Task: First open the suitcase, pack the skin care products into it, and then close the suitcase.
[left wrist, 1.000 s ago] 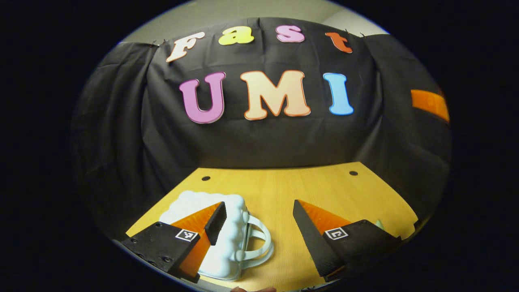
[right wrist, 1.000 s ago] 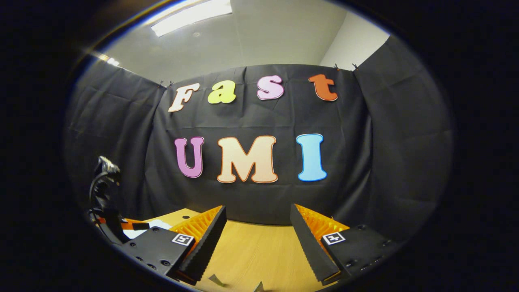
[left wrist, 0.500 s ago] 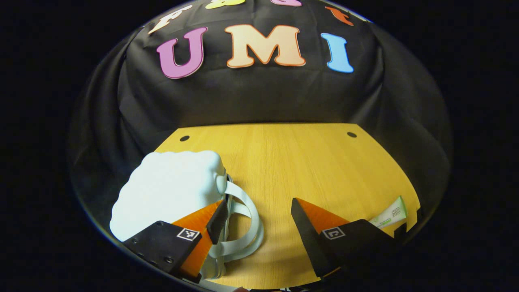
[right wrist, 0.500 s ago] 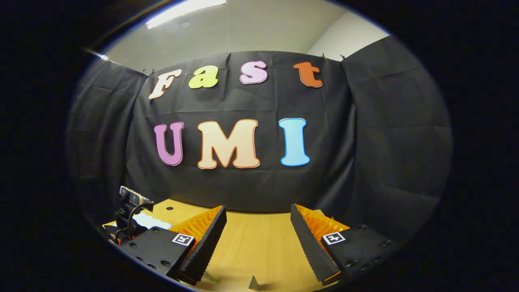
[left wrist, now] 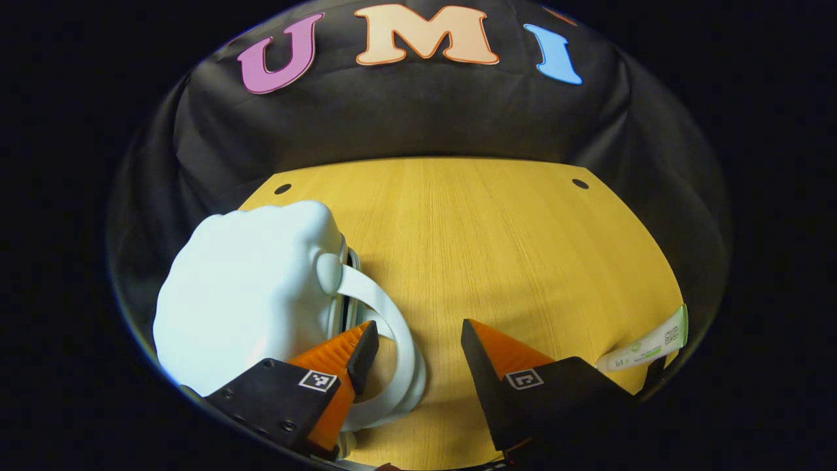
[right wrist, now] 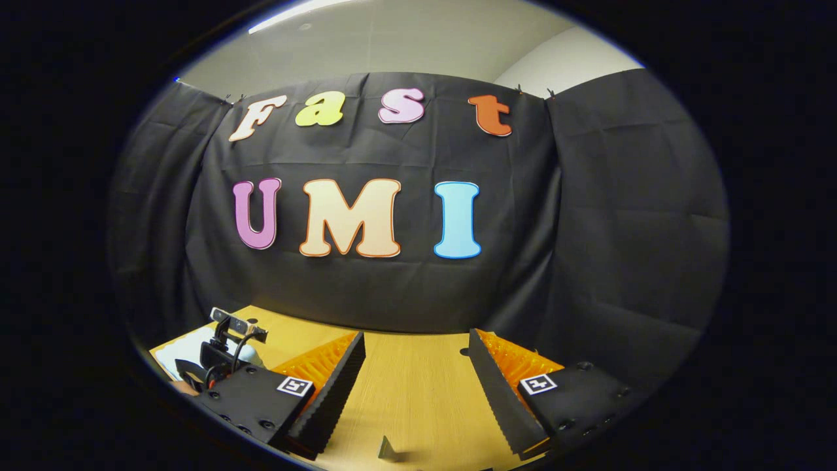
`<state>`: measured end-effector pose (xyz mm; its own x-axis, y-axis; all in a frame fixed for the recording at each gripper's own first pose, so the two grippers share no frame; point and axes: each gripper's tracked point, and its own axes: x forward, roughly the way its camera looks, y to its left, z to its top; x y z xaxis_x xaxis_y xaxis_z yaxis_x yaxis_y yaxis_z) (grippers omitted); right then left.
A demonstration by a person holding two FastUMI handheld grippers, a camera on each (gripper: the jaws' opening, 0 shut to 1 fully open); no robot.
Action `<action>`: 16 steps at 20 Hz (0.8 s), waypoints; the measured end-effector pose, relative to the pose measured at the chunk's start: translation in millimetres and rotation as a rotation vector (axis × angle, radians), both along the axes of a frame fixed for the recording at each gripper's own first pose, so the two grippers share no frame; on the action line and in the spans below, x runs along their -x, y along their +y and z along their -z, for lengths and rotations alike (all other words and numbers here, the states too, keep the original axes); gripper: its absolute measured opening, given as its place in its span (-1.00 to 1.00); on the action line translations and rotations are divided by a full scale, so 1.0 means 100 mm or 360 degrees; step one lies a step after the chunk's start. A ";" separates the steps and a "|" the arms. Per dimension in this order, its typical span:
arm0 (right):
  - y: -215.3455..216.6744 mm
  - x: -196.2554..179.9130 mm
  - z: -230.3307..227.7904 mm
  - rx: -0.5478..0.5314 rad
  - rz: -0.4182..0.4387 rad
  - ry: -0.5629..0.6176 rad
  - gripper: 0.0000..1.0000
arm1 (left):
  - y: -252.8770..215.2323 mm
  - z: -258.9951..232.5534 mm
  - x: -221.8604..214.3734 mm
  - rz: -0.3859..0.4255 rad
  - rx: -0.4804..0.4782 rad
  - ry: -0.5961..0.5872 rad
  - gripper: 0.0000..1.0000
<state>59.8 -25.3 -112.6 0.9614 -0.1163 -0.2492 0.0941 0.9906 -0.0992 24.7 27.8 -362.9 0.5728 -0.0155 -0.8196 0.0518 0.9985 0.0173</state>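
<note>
Suitcase [left wrist: 248, 294]: small, pale, puffy shell, lying flat near left edge of table [left wrist: 497, 235], toward the front; lid down, seam closed so far as visible. Looped handle [left wrist: 392, 340] faces table centre, laid flat on the wood. Probably set that way so the opening side is reachable from the middle.

Left gripper [left wrist: 418, 343]: released, jaws spread wide, nothing between them. Poised low over the handle; one finger [left wrist: 356, 350] sits over the inside of the loop, the other over bare wood just beside it. Contact with handle: cannot tell. Likely lining up to catch the handle or lid edge for the opening step, judged from pose only.

Right gripper [right wrist: 415, 386]: released, jaws apart, empty, held level above the table's front right part, well apart from the suitcase. Reads as waiting its turn. Left gripper's camera mount [right wrist: 229, 337] seen far left in right gripper view.

Skin care tube [left wrist: 647, 347]: lying on its side at right edge of table, near front corner, well apart from suitcase. Not yet packed.

Counts: suitcases 1; skin care items visible 1 (tube); grippers 2, both empty; small dark holes near table's back edge 2.

Small dark wedge-shaped object [right wrist: 387, 450] on wood at front edge in right gripper view; identity unclear.
</note>
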 end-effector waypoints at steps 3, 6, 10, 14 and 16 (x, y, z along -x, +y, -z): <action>0.02 0.01 0.04 0.0031 -0.0019 0.0011 0.97 | 0.02 0.13 -0.02 -0.0015 -0.0014 0.0074 0.57; 0.00 0.02 0.05 0.0054 -0.0018 0.0016 0.97 | -0.03 0.21 0.01 -0.0018 0.0053 0.0139 0.52; -0.07 0.03 0.04 0.0047 -0.0002 0.0004 0.97 | 0.09 0.24 0.02 -0.0060 0.0050 0.0157 -0.41; -0.06 0.03 0.05 0.0019 -0.0020 -0.0013 0.97 | 0.07 0.21 0.04 0.0055 0.0075 0.0218 -0.81; -0.05 0.03 0.08 0.0009 -0.0041 -0.0015 0.97 | 0.06 0.17 0.03 0.0013 0.0068 0.0204 -0.90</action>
<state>57.1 -30.3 -120.8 0.9665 -0.0928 -0.2395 0.0695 0.9922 -0.1039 21.3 34.3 -379.9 0.4634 -0.0561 -0.8844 0.0592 0.9977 -0.0323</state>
